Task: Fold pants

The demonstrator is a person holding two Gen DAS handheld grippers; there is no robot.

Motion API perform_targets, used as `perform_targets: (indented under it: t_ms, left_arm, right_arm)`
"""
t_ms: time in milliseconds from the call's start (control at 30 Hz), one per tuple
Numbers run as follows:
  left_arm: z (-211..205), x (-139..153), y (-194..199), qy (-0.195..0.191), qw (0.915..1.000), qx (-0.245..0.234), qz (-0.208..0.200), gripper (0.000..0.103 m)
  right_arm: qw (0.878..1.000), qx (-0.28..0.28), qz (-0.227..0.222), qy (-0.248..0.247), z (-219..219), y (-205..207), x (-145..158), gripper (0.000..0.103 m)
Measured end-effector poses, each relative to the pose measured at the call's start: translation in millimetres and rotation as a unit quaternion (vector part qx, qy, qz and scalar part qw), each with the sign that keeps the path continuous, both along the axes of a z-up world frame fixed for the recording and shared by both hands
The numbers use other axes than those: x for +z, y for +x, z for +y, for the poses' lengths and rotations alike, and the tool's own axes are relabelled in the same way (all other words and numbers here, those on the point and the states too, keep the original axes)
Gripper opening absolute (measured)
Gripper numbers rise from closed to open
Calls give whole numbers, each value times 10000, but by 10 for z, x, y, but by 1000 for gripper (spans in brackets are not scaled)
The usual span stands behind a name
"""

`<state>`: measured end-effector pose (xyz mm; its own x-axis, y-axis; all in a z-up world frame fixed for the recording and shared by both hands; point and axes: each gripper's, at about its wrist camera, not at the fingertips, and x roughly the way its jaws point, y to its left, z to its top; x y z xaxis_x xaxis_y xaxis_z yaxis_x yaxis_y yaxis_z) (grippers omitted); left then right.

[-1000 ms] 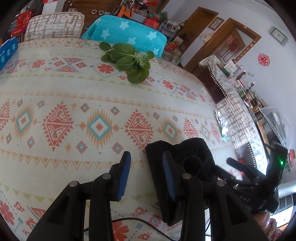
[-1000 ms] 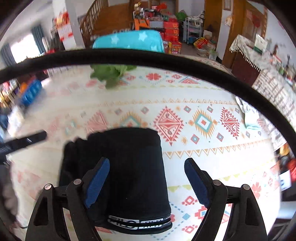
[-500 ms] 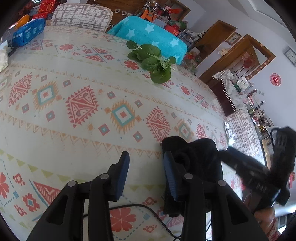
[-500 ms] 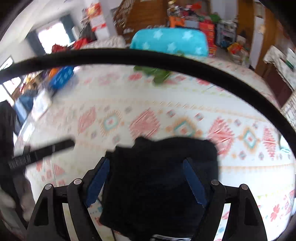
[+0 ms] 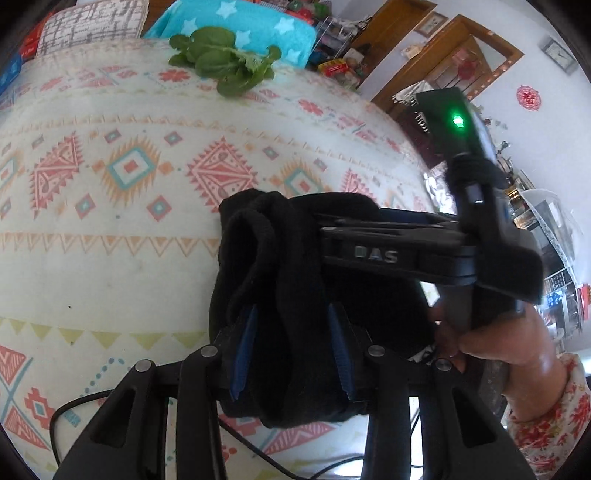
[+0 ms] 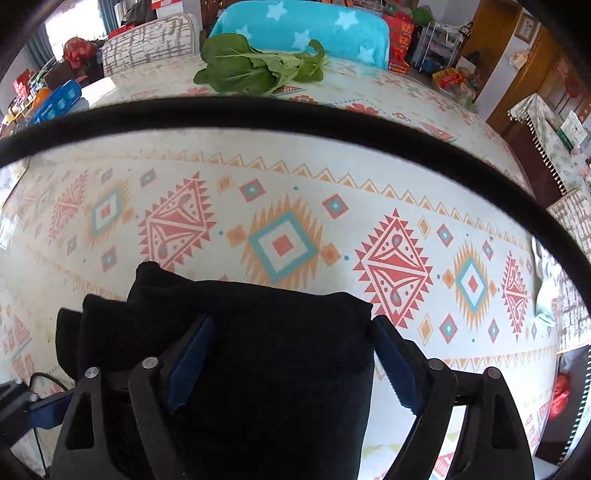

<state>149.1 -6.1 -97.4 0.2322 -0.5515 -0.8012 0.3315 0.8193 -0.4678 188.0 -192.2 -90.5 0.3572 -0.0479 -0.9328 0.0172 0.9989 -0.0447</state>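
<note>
The black pants (image 5: 280,266) lie as a thick folded bundle on the patterned tablecloth (image 5: 110,258). My left gripper (image 5: 291,350) straddles a rolled fold at the bundle's near left edge. The fabric fills the gap between its blue pads (image 5: 242,354), and the gap is no narrower than before. My right gripper (image 6: 291,365) points down over the pants (image 6: 273,369) with its jaws opening and the cloth spanning between the wide-set pads (image 6: 395,369). In the left wrist view the right gripper (image 5: 325,240) lies across the top of the bundle, held by a hand in a floral sleeve (image 5: 491,343).
A bunch of leafy greens (image 6: 258,70) lies at the table's far side, before a chair with a teal star cover (image 6: 303,26). A black cable (image 6: 295,114) arcs across the right wrist view. A thin wire (image 5: 74,406) runs along the near edge. A blue box (image 6: 55,99) sits far left.
Both grippers have come down onto the pants. The left one, which stood empty to the left of the bundle, now has its edge fold between the pads. The right jaws stand slightly wider.
</note>
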Motion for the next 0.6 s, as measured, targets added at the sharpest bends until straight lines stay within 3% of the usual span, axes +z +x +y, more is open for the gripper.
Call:
perform_targets:
  t_ms: [100, 233, 367, 467, 600]
  left_arm:
    - [33, 25, 42, -62, 9999, 51, 142, 37]
    - [161, 319, 54, -163, 9994, 227, -194, 37]
    - [105, 390, 269, 405, 9971, 341, -551, 42]
    - [54, 173, 485, 732, 9960, 335, -383, 42]
    - [36, 55, 596, 802, 9959, 205, -370, 47]
  right_arm:
    - [9996, 5, 124, 246, -102, 11, 2, 93]
    - [9968, -466, -370, 543, -333, -297, 338, 93]
    - [9914, -823, -770, 667, -510, -843, 597, 93]
    - [9891, -1131, -742, 586, -556, -1146, 523, 93]
    - [9884, -1352, -484, 494, -546, -1314, 288, 93]
